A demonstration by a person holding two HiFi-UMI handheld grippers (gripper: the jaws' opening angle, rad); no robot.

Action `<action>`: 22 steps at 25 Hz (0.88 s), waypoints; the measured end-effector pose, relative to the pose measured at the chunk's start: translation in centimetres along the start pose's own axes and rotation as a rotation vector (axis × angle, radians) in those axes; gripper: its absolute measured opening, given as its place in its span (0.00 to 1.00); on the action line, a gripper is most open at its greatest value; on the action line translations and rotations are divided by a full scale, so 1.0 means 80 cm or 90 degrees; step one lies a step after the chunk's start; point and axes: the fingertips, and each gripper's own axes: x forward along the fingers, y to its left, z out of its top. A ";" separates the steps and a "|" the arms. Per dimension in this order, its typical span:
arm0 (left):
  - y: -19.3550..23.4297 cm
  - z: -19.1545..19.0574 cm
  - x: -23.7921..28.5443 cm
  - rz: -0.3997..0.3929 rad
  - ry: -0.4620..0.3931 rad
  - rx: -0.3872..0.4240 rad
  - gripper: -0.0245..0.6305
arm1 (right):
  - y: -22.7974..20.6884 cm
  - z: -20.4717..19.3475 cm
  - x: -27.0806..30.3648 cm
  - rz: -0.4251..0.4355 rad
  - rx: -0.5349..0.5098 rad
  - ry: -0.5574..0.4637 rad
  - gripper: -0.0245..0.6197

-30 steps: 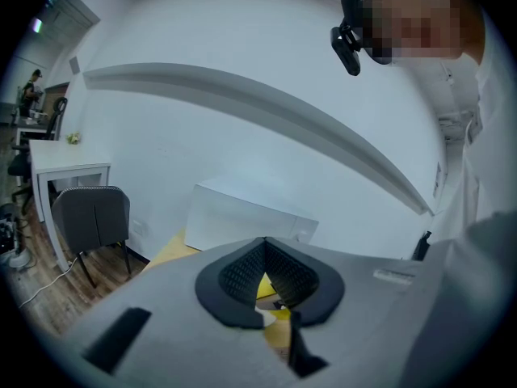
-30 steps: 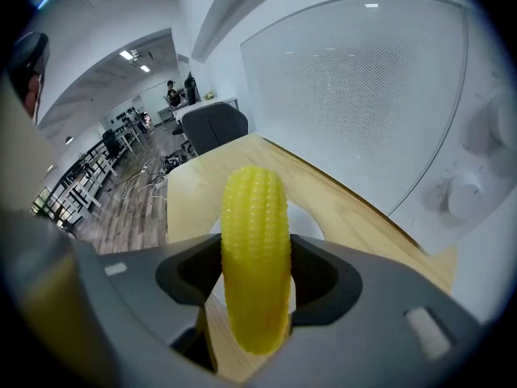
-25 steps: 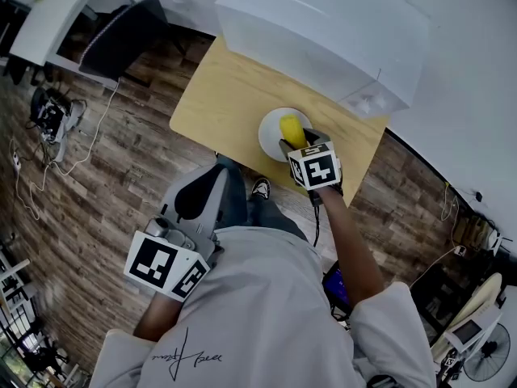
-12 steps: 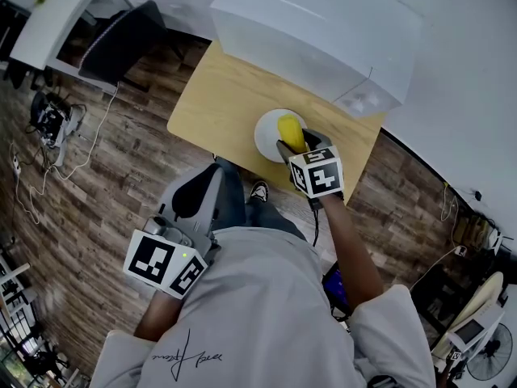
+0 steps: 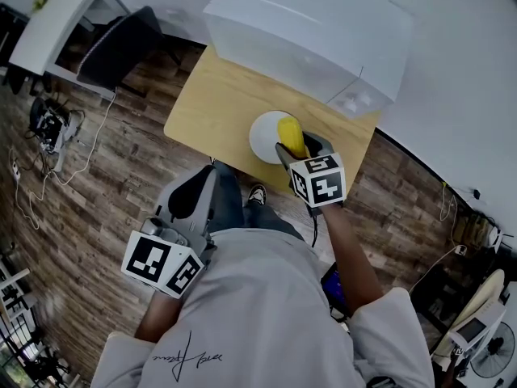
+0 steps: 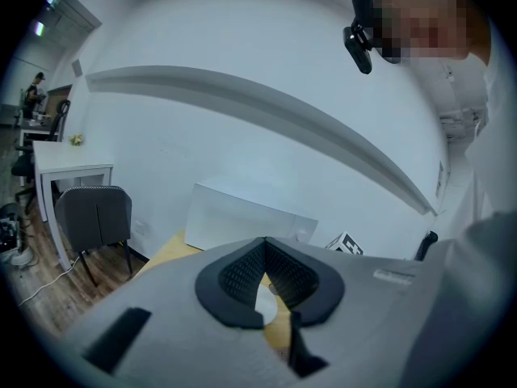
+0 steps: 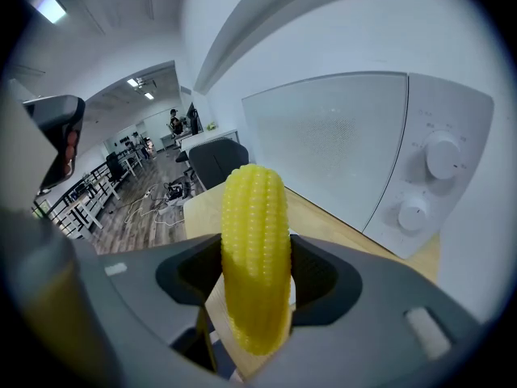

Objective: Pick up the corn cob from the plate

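Observation:
The yellow corn cob (image 7: 255, 257) stands upright between the jaws of my right gripper (image 7: 257, 277), which is shut on it. In the head view the corn cob (image 5: 291, 137) hangs over the right side of the white plate (image 5: 265, 136), with the right gripper (image 5: 300, 153) just behind it. My left gripper (image 5: 187, 203) is held low by the person's left side, off the table. In the left gripper view its jaws (image 6: 266, 285) meet with nothing between them.
A white microwave (image 5: 307, 31) stands at the back of the small wooden table (image 5: 218, 103); its two knobs (image 7: 440, 156) show in the right gripper view. A dark chair (image 5: 121, 43) and a white desk (image 5: 56, 14) are at the far left. Cables (image 5: 48, 124) lie on the wooden floor.
The right gripper with the corn cob has risen slightly from the plate and drawn a little towards the person. The left gripper has stayed low at the side.

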 end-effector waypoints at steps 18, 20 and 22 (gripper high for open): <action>0.000 0.002 -0.006 0.010 -0.006 0.007 0.03 | 0.010 0.031 -0.055 -0.006 0.008 -0.079 0.45; -0.001 0.002 -0.007 0.010 -0.007 0.008 0.03 | 0.012 0.037 -0.063 -0.007 0.007 -0.091 0.45; -0.002 0.002 -0.007 0.007 -0.006 0.012 0.03 | 0.013 0.042 -0.071 -0.009 0.006 -0.103 0.45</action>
